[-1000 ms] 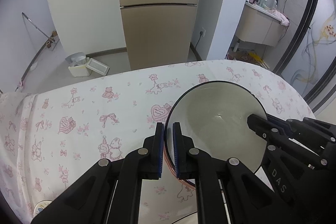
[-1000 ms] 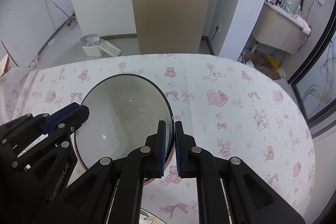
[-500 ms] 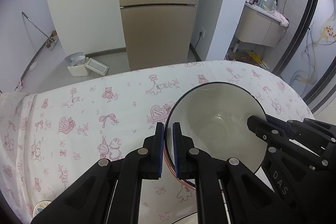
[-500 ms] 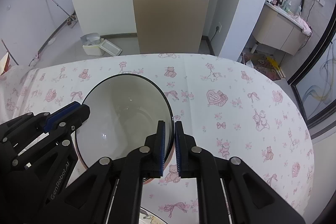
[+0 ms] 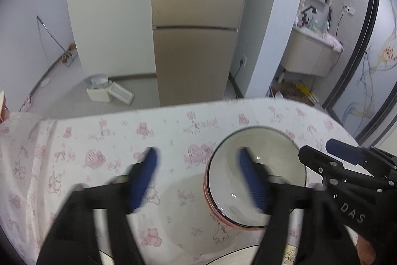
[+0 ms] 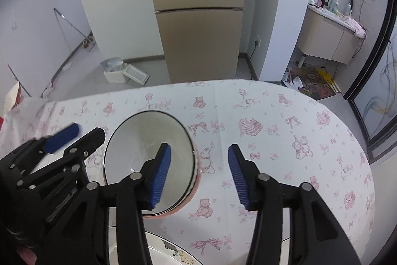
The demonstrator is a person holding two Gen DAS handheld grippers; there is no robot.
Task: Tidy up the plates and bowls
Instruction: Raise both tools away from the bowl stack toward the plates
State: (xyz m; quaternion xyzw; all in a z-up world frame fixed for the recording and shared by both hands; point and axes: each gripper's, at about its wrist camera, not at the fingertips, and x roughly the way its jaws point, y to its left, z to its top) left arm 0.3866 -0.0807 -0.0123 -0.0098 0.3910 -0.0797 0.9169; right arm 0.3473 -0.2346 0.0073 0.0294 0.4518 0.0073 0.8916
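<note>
A bowl [image 5: 273,160] [image 6: 148,158], grey-white inside with a dark rim and a pink outer wall, stands on the table's pink-patterned cloth [image 6: 273,140]. My left gripper [image 5: 198,178] hangs over its left rim, jaws opening and blurred. One finger is outside the bowl and one over its inside, and the pads do not touch it. My right gripper [image 6: 199,173] straddles the right rim the same way, jaws opening and pads clear. Each gripper also shows in the other's view, the right gripper [image 5: 325,153] and the left gripper [image 6: 82,135].
A white plate [image 6: 168,250] [image 5: 273,255] with a dark rim and a cartoon print lies at the near edge, below the bowl. Beyond the table's far edge are a beige cabinet [image 6: 198,29], a small white bin [image 6: 116,71] on the floor and a washbasin [image 6: 327,36].
Both grippers were shut on the bowl's rim; now both have let go and spread their jaws. Both have lifted a little, and the bowl looks smaller and lower.
</note>
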